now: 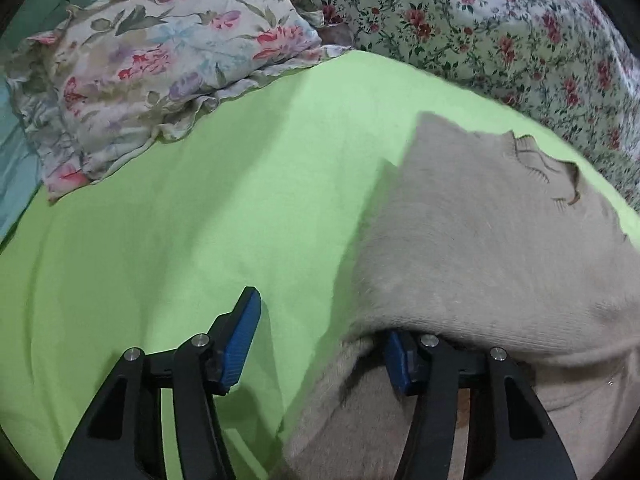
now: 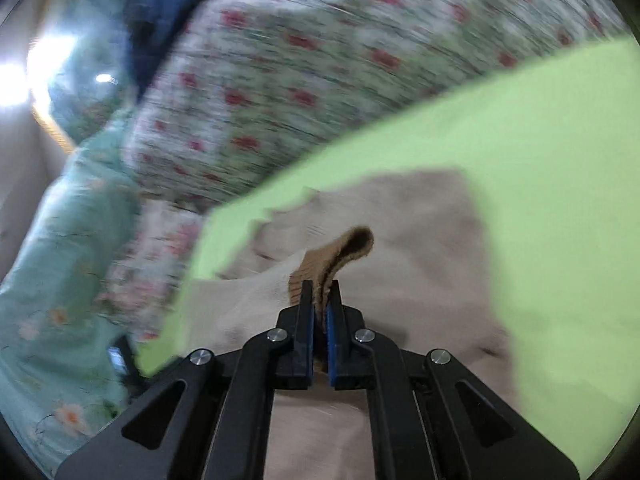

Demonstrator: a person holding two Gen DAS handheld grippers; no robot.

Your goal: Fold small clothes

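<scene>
A beige knitted sweater (image 1: 488,240) lies on a bright green sheet (image 1: 200,216), its collar toward the far right. My left gripper (image 1: 320,340) is open at the sweater's near left edge. Its right finger is tucked under a fold of the knit and its left finger (image 1: 240,344) stands over bare sheet. In the right wrist view my right gripper (image 2: 320,300) is shut on a brown ribbed cuff (image 2: 340,256) of the sweater (image 2: 420,240) and holds it lifted above the body of the garment. That view is blurred.
A floral pillow (image 1: 160,64) lies at the far left of the green sheet. A flowered quilt (image 1: 500,28) bunches along the back and right and shows in the right wrist view (image 2: 300,80). Teal fabric (image 2: 64,280) lies at the left.
</scene>
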